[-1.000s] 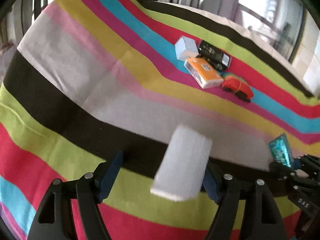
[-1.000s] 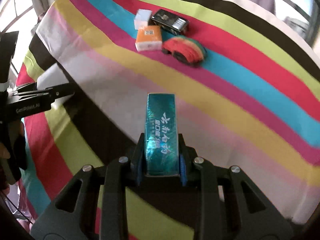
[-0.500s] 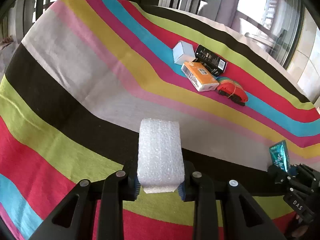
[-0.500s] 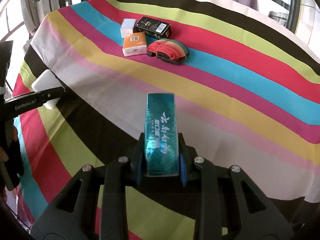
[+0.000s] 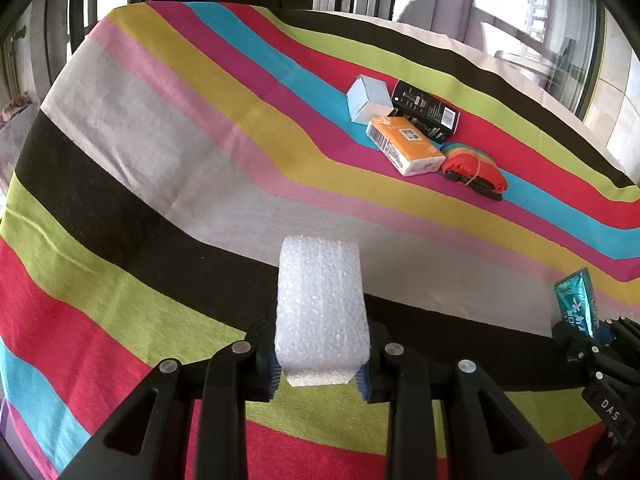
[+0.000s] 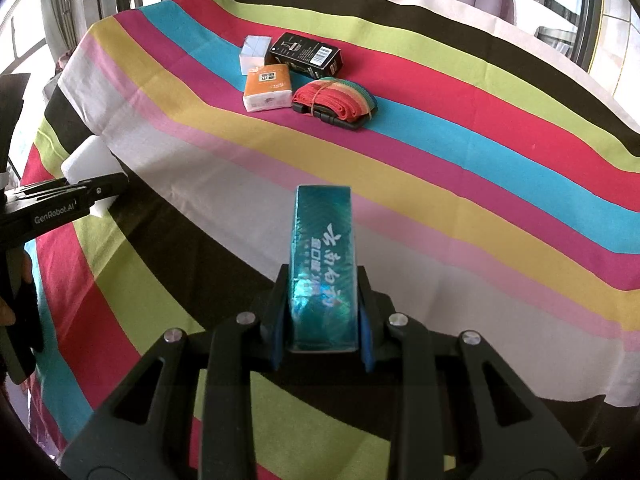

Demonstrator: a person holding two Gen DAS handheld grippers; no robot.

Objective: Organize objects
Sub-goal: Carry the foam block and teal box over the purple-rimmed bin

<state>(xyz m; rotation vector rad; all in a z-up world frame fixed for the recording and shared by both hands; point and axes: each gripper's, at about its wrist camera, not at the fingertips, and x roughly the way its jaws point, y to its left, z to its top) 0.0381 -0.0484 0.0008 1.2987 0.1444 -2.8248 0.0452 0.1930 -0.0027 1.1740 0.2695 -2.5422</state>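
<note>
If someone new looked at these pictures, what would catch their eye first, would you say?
Probably the striped cloth that covers the whole table. Next, the white foam block clamped in the left gripper and the shiny teal packet clamped in the right gripper, both close to the cameras. Farther back lies a cluster: a white box, black box, orange pack and rolled strap.

Striped tablecloth – bands of black, lime, red, cyan, magenta, yellow, pink, off-white. White bubbly foam block and shiny teal packet with white lettering sit over its black band, between black grippers with blue pads. Farther up the cloth, on the cyan-magenta-red bands: pale box, black box with barcode, orange-and-white pack, red rainbow-edged strap with black buckle.
</note>
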